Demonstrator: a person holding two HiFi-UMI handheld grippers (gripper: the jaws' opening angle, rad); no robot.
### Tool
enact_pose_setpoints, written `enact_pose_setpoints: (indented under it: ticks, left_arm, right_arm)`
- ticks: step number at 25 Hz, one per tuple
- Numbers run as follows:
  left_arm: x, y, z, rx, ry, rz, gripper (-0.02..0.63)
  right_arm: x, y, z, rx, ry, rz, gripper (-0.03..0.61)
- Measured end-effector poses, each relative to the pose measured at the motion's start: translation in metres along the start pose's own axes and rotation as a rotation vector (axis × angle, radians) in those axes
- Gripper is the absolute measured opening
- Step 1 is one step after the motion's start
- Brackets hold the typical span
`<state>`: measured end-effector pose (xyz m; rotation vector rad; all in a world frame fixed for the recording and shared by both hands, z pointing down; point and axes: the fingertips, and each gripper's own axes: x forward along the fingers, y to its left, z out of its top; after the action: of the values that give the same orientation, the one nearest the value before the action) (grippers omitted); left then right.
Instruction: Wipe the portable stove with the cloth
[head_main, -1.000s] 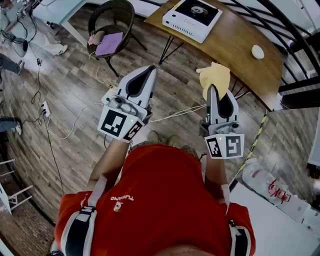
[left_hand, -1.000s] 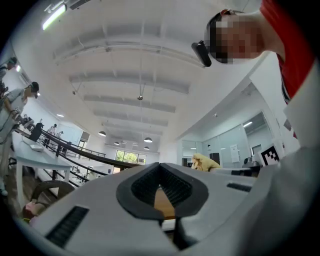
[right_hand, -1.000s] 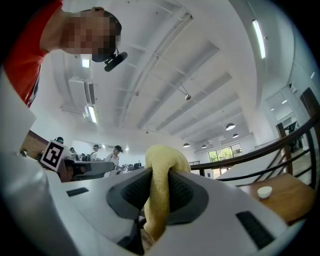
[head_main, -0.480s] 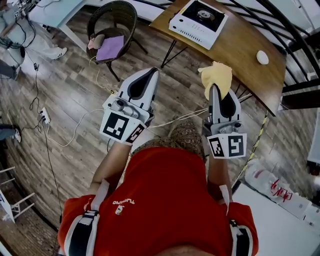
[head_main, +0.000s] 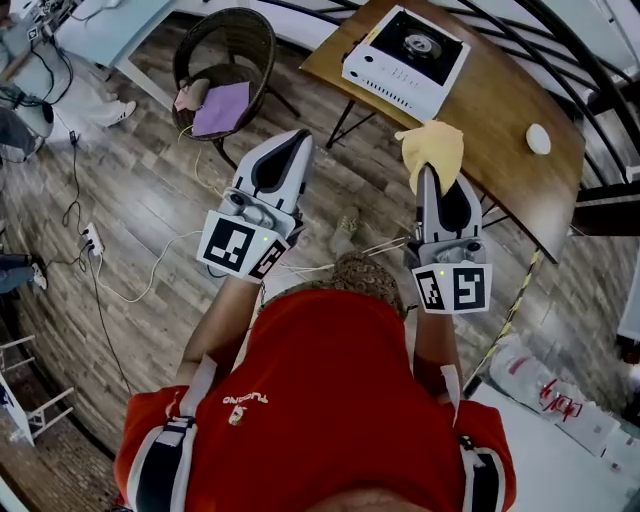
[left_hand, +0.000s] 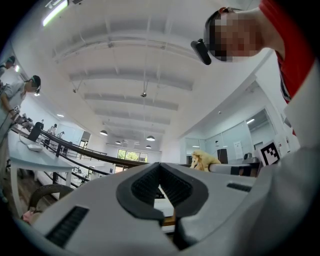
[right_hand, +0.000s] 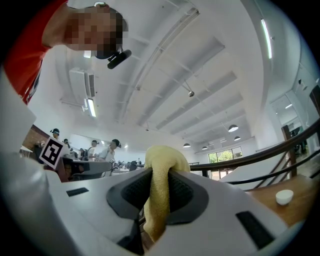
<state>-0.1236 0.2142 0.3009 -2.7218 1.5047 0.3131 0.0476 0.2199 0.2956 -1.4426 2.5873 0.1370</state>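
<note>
Across the lower half of the head view, a person in a red shirt holds both forearms out ahead, side by side and apart, so that the two grippers point toward the top of the frame with their marker cubes nearest the body. Left of centre, the left gripper (head_main: 298, 138) is tilted slightly to the right; its own view shows the jaws closed together with nothing between them. Right of centre, the right gripper (head_main: 428, 176) points nearly straight up the frame, its jaws clamped on a yellow cloth (head_main: 435, 150). That cloth bunches into a soft lump above the fingertips, and in the right gripper view a fold of it hangs down between the ribbed pads. At the top of the frame, right of centre, the portable stove (head_main: 405, 62) sits near the left corner of a wooden table (head_main: 495, 110). It has a white body with a row of slots along its near side and a black top with a round burner. The cloth hangs in the air below the stove in the frame, clear of it. A small white round object (head_main: 539, 139) lies on the table toward the right edge.
</note>
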Motion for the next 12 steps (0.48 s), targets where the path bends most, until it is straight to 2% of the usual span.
enact_pose_setpoints:
  ticks: [12]
  left_arm:
    - [0.150, 0.082, -0.049, 0.030, 0.115, 0.034, 0.009]
  right_arm:
    - [0.139, -0.075, -0.040, 0.059, 0.055, 0.051, 0.084]
